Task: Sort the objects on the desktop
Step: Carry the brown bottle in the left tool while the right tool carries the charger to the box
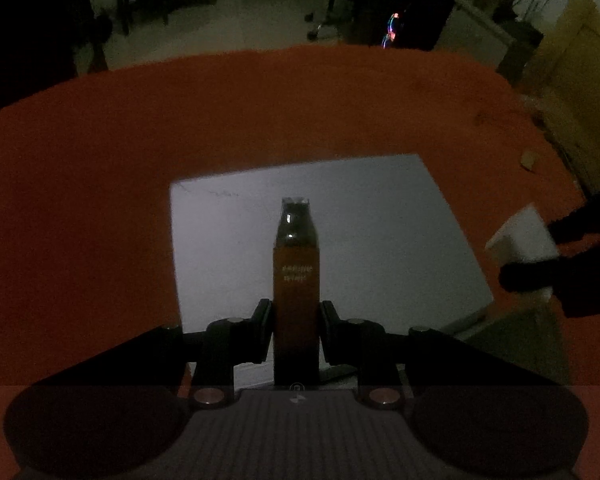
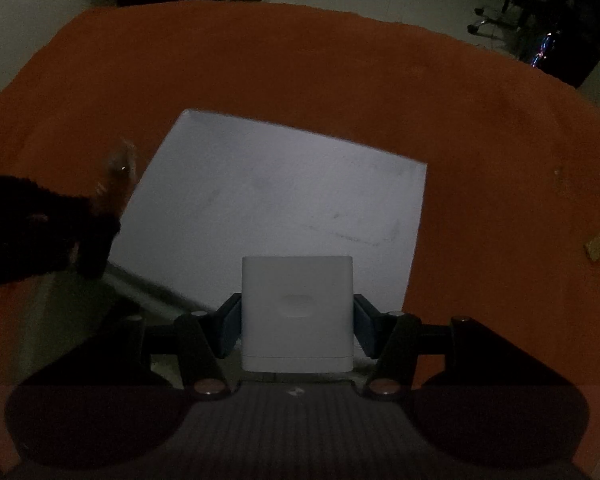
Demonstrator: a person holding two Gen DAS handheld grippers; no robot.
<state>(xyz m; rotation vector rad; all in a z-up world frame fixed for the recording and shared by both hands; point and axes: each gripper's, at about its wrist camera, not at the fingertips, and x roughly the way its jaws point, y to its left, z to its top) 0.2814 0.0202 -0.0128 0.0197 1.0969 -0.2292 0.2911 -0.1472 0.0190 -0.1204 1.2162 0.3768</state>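
Note:
The scene is dim. My left gripper (image 1: 296, 328) is shut on a dark bottle with an orange label (image 1: 296, 280), held above a white board (image 1: 380, 220) on the orange table. My right gripper (image 2: 297, 320) is shut on a white box (image 2: 297, 312), held over the near edge of the same white board (image 2: 280, 192). The right gripper with the white box (image 1: 520, 236) shows at the right edge of the left wrist view. The left gripper with the bottle (image 2: 118, 176) shows blurred at the left of the right wrist view.
The orange tablecloth (image 1: 100, 200) covers the table around the board. A small tan scrap (image 2: 596, 246) lies on the cloth to the right, also seen in the left wrist view (image 1: 530, 159). A cardboard box (image 1: 572, 80) stands beyond the table's right edge.

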